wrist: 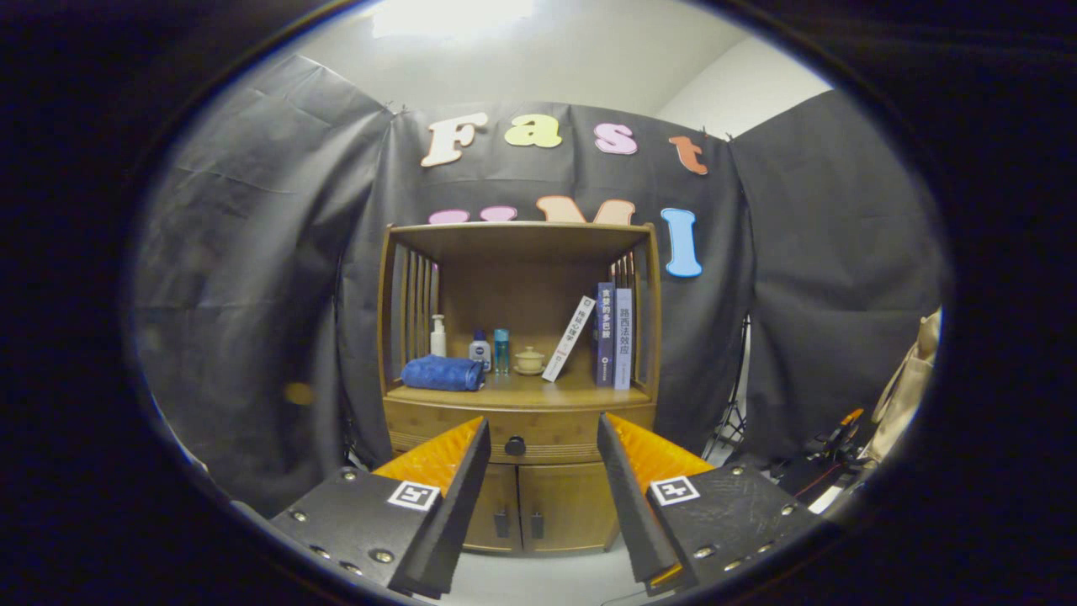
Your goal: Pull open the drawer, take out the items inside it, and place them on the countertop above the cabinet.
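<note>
Two fingers of the gripper [543,450] stand wide apart and hold nothing; they are aimed at the wooden cabinet [519,471] but are not yet touching it. The drawer [454,423] is shut, directly under the bench [522,394], and its dark round knob [515,446] lies in the gap between the fingertips, beyond them. The items inside the drawer cannot be seen. Below the drawer are two closed cabinet doors [538,505].

Bench load: a folded blue towel [443,373] at the left front, a white pump bottle [437,336], a small dark-capped bottle [480,348], a slim blue bottle [501,350], a small lidded ceramic pot [529,360], one leaning book [568,338] and two upright books [613,336].

Hazards, as judged from this position:
- The knob is small and round. An off-centre closure would probably let it slip out, leaving the drawer shut.
- A pull not in line with the drawer's travel may jam it or shift the cabinet.
- A sharp pull could shake the bench and topple the bottles or the leaning book.
- Free bench space is limited to the front edge and the middle; items set down carelessly may strike the pot or bottles.
</note>
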